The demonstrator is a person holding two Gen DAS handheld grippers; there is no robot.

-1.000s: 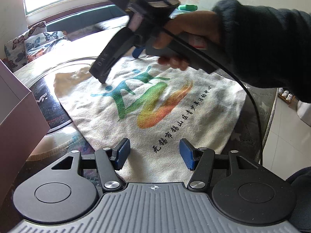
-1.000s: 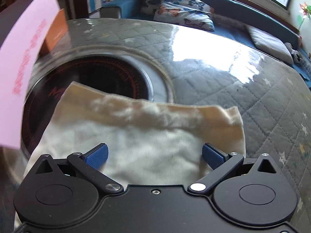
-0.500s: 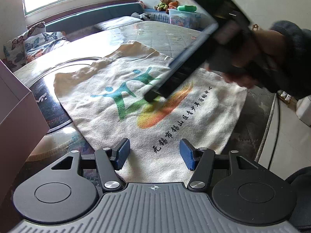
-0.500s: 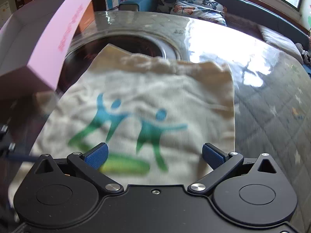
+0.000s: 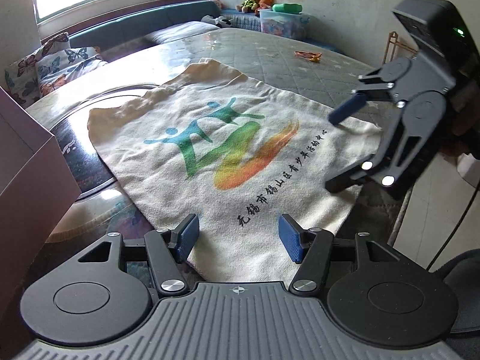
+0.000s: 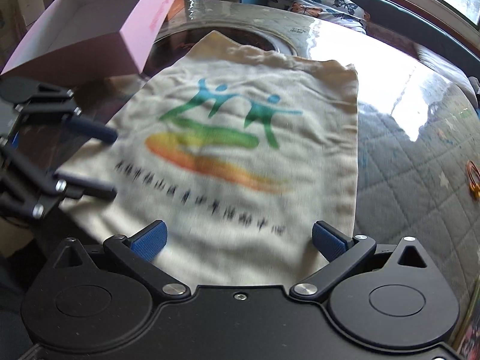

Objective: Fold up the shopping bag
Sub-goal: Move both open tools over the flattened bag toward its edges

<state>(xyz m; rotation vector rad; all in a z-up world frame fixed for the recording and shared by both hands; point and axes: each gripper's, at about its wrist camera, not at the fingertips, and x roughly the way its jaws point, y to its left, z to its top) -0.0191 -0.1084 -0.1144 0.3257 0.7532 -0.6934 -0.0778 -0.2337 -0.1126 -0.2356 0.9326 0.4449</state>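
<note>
The shopping bag lies flat and spread out on the quilted table, picture side up, with one corner over the dark round plate set in the table. A pink box stands beside it. The left gripper points down at the near edge of the bag. Its jaws are apart, with nothing between them. The right gripper hangs tilted over the right side of the bag, jaws wide apart and not pinching the cloth. A small orange thing lies farther off on the table.
</note>
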